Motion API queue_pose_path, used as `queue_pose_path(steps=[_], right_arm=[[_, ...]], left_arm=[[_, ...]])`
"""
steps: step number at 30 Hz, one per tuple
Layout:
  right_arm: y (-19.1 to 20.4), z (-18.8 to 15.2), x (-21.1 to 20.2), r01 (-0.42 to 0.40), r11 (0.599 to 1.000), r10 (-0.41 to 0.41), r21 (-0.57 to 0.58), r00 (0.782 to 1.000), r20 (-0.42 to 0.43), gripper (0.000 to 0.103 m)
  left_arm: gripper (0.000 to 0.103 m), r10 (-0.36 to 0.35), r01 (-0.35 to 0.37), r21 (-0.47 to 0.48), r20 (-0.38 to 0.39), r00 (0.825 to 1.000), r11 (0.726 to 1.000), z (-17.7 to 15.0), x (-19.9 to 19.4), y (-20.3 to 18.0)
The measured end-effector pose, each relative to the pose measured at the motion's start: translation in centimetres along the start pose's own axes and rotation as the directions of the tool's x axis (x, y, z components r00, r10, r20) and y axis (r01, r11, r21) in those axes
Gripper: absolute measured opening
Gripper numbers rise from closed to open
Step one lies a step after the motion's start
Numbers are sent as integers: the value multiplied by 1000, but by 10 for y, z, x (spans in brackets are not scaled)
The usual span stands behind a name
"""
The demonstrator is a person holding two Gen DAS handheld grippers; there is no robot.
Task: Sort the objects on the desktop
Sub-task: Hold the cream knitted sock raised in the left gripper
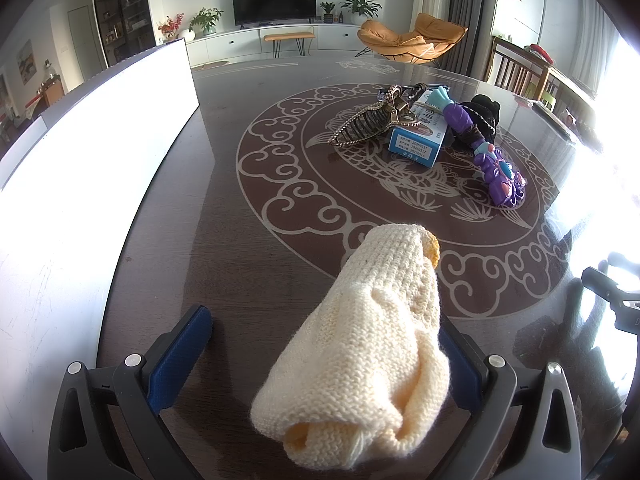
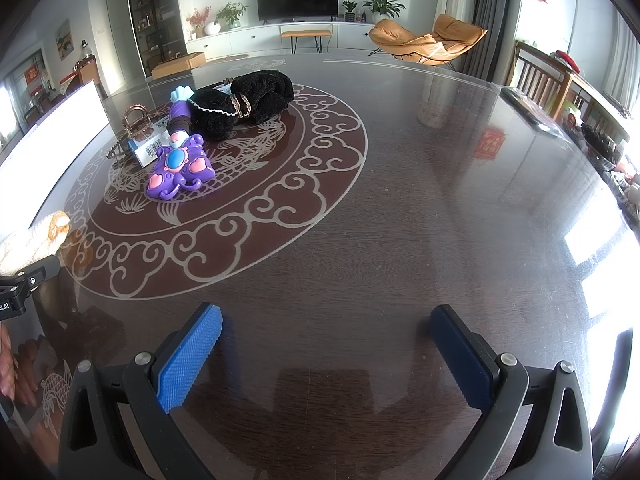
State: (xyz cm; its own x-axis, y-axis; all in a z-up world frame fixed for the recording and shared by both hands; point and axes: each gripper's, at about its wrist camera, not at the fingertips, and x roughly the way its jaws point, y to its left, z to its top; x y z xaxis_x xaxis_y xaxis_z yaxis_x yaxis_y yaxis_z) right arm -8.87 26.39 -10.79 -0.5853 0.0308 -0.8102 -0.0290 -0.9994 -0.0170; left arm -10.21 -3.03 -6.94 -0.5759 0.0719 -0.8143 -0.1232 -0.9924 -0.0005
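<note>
Fingers of the left gripper [image 1: 324,356] stand wide apart, and the rolled cream knit cloth [image 1: 372,320] lies between them against the right finger, its long axis pointing forward. Whether it hangs or rests on the tabletop [image 1: 248,272] I cannot tell. Right gripper [image 2: 326,356] is also spread and empty. Ahead lie the hair claw [image 1: 370,120], blue box [image 1: 418,140], purple toy [image 1: 492,160] and black cloth [image 2: 248,100], well apart. White panel [image 1: 100,140] stands on the left.
</note>
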Motion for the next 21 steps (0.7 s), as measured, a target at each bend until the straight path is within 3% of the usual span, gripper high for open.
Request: queue_pose_path(steps=[8, 11, 12, 13, 14, 15, 21], right_arm=[[0, 0, -1, 0, 1000, 0, 0, 1000, 0, 103], [0, 0, 0, 0, 1000, 0, 0, 1000, 0, 103], [0, 0, 0, 0, 1000, 0, 0, 1000, 0, 103], [0, 0, 0, 0, 1000, 0, 0, 1000, 0, 103], [0, 0, 0, 0, 1000, 0, 0, 1000, 0, 103], [0, 0, 0, 0, 1000, 0, 0, 1000, 0, 103], [0, 0, 0, 0, 1000, 0, 0, 1000, 1, 103]], left_arm=[[103, -3, 3, 7, -6, 1000, 1000, 1, 1, 1], [103, -51, 58, 94, -74, 996, 994, 10, 5, -2], [100, -44, 52, 134, -64, 997, 990, 12, 4, -3], [78, -49, 54, 146, -39, 998, 988, 12, 2, -3], [64, -74, 76, 142, -20, 997, 987, 12, -1, -2], [39, -85, 85, 130, -8, 996, 988, 12, -3, -1], [37, -52, 47, 82, 58, 997, 996, -5, -14, 3]])
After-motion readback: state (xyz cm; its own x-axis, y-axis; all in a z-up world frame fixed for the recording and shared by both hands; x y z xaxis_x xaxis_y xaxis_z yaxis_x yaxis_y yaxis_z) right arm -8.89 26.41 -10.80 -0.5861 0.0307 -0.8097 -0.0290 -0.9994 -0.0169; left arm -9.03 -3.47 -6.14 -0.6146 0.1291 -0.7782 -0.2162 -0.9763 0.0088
